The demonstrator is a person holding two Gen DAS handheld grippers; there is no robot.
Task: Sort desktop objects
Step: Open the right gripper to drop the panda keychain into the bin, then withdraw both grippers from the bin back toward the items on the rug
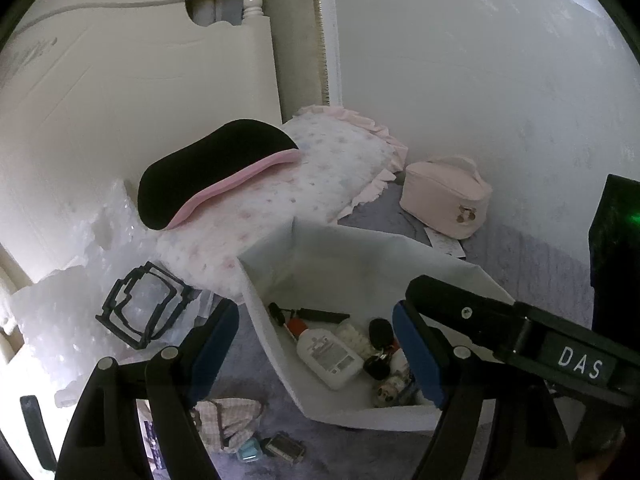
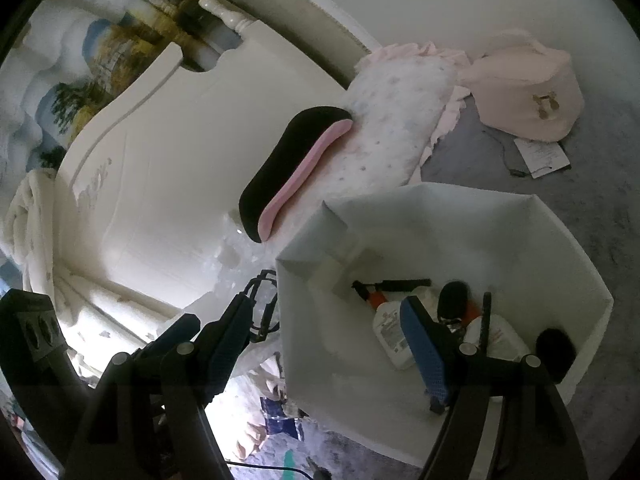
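Note:
A white fabric storage box sits on the grey bed cover and holds a white lotion bottle, a black tool with an orange part and several small dark items. It also shows in the right wrist view with the bottle. My left gripper is open and empty, straddling the box's near left wall. My right gripper is open and empty over the box's left side; its arm crosses the left wrist view. A black frame, a checked cloth and a small teal item lie outside the box.
A black and pink eye mask lies on a spotted ruffled pillow. A pink zip pouch with a paper tag sits behind the box. A white headboard and bubble wrap are at left.

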